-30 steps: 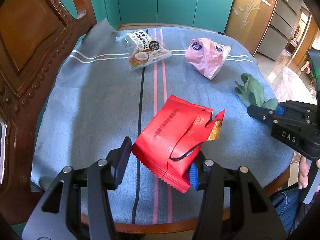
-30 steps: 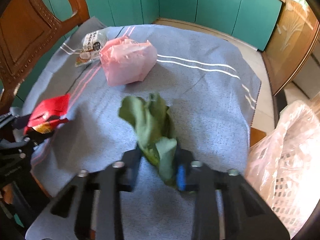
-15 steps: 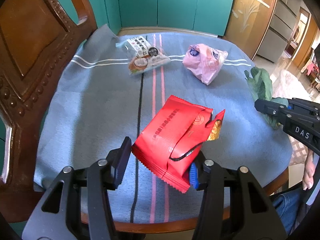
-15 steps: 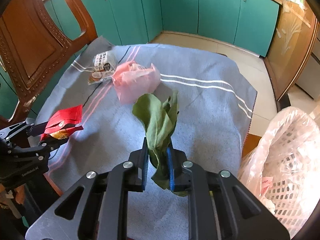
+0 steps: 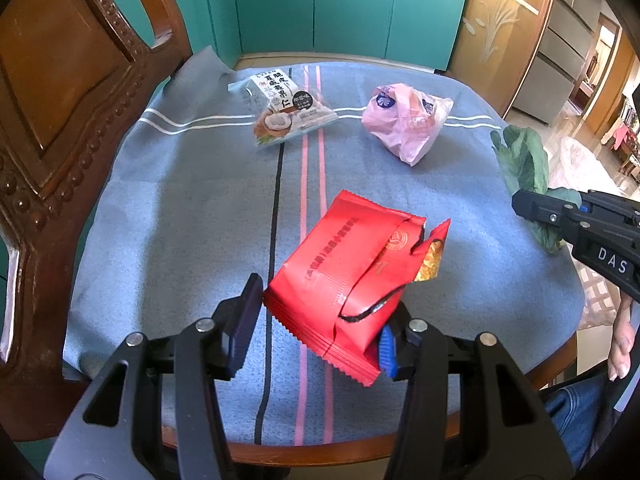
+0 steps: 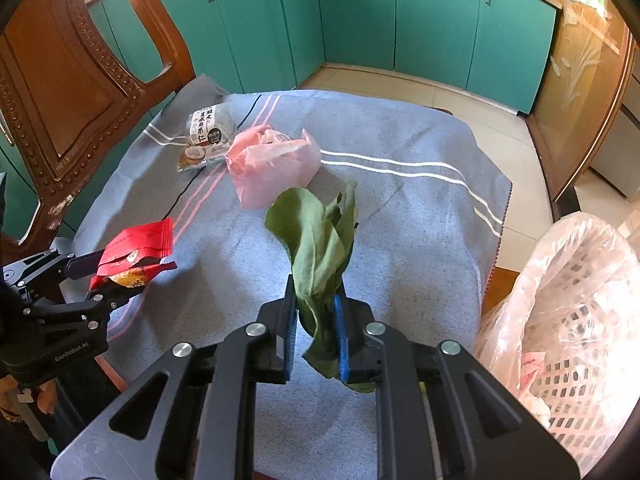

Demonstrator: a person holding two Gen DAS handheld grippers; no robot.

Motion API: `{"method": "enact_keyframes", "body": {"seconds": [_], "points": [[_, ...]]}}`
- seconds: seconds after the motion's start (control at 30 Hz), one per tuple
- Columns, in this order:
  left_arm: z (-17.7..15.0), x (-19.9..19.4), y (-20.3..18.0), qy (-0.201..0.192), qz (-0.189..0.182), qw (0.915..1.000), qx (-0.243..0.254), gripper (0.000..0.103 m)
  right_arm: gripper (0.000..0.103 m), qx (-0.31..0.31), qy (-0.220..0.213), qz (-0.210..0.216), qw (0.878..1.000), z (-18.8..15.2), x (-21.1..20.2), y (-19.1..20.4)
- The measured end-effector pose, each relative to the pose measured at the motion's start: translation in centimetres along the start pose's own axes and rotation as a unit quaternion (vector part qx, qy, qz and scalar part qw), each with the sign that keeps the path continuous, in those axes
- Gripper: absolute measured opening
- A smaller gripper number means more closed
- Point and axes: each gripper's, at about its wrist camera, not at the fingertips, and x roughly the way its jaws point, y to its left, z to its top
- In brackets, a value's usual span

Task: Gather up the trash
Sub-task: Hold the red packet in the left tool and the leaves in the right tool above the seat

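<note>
Left wrist: my left gripper (image 5: 316, 320) has the red packet (image 5: 352, 280) between its fingers, clear of the cloth (image 5: 180, 208). The right pad is on the packet's lower edge; the left pad sits just at its corner, and I can't tell whether it really presses, so the grip is unconfirmed. The packet is torn open at the top, gold lining showing. Far side of the table (image 5: 360, 450): white snack bag (image 5: 286, 110) on the left, pink bag (image 5: 406, 122) to its right, both lying on the cloth, well apart from the packet. Right gripper (image 5: 524, 206) comes in from the right edge with the leaf (image 5: 524, 156) sticking out ahead of it. Chair (image 5: 60, 120) on the left.

Right wrist: right gripper (image 6: 314, 320) is clamped tight on the leaf (image 6: 320, 240), stem end pinched between the pads, blade standing up above the cloth (image 6: 420, 240). Pink bag (image 6: 276, 164) just behind it, white snack bag (image 6: 206, 136) touching that bag's left side. Left gripper (image 6: 108, 276) with the red packet (image 6: 138, 248) is at the left edge. Lined basket (image 6: 568, 312) is off the table's right edge, some scraps already inside.
</note>
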Motion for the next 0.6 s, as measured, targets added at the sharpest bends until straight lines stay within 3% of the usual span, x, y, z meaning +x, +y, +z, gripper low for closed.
{"method": "enact_keyframes", "body": {"seconds": [0.6], "points": [[-0.08,0.12,-0.02,-0.004,0.000,1.0000,-0.004,0.052,0.017,-0.003,0.000,0.001,1.000,-0.07,-0.04,0.20]]}}
